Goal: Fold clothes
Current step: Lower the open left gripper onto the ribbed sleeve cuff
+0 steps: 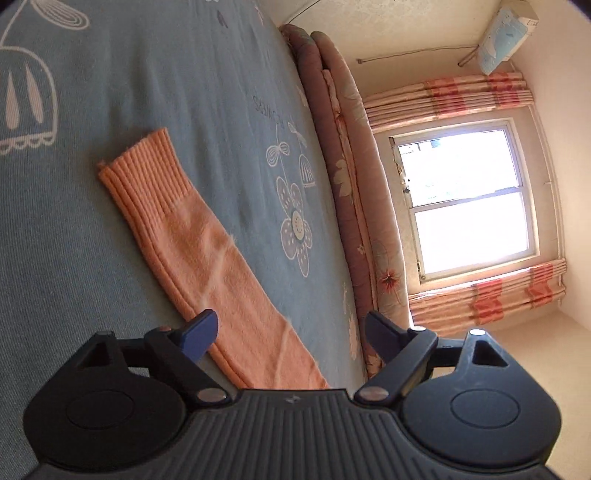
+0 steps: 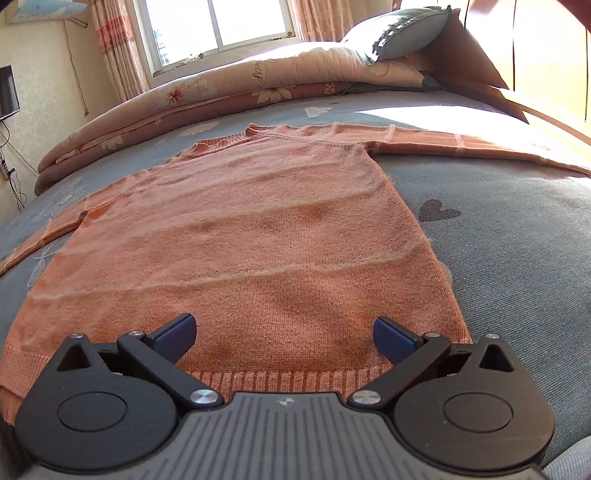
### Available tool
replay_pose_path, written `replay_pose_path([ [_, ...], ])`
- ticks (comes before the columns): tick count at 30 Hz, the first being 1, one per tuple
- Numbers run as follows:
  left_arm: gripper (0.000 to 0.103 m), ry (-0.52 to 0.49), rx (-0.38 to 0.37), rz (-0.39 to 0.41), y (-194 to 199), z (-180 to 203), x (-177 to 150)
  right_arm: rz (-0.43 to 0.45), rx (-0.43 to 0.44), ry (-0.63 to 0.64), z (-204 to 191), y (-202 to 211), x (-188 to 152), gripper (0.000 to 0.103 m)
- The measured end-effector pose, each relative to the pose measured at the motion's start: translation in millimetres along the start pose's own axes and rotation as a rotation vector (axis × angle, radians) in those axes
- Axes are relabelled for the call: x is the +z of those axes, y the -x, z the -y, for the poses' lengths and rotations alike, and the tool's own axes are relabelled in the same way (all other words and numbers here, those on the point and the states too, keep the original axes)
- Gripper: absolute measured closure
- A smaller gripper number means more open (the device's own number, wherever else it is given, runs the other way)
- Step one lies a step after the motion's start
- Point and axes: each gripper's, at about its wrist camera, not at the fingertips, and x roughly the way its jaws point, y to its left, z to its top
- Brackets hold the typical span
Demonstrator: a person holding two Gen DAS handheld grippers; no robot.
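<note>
left wrist view: sleeve (image 1: 207, 251) runs up-left from the left tongs (image 1: 291, 328), gaping and empty; right tongs (image 2: 284, 338) gape over the hem (image 2: 280, 380).

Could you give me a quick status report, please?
Left gripper open over sleeve. Right gripper open above hem. Orange knitted sweater flat on blue-grey bedspread, unfolded. Nothing obstructing.

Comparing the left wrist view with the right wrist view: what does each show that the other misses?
Only the left wrist view shows the sleeve's ribbed cuff lying flat, with the open left gripper over the sleeve. Only the right wrist view shows the sweater's body, collar, a grey pillow and the open right gripper above the hem. Both show the blue bedsheet, folded quilt and window.
</note>
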Motion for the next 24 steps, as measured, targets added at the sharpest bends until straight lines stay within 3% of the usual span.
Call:
replay_pose_path([
  [9, 0.017, -0.075, 0.100, -0.025, -61.4, 4.3, 29.0, -0.019, -0.053, 0.052, -18.1, -16.3, 10.1, 0.000],
  [13, 0.017, -0.154, 0.227, -0.037, -68.3, 4.7, 35.9, -0.025, -0.063, 0.056, -19.8, -18.7, 11.7, 0.000],
  [17, 0.018, -0.199, 0.328, 0.043, -51.2, 9.7, 48.5, -0.023, -0.069, 0.052, -19.4, -19.5, 11.9, 0.000],
  [24, 0.017, -0.117, 0.192, 0.017, -14.4, 7.2, 34.4, -0.020, -0.072, 0.047, -20.5, -19.6, 11.1, 0.000],
])
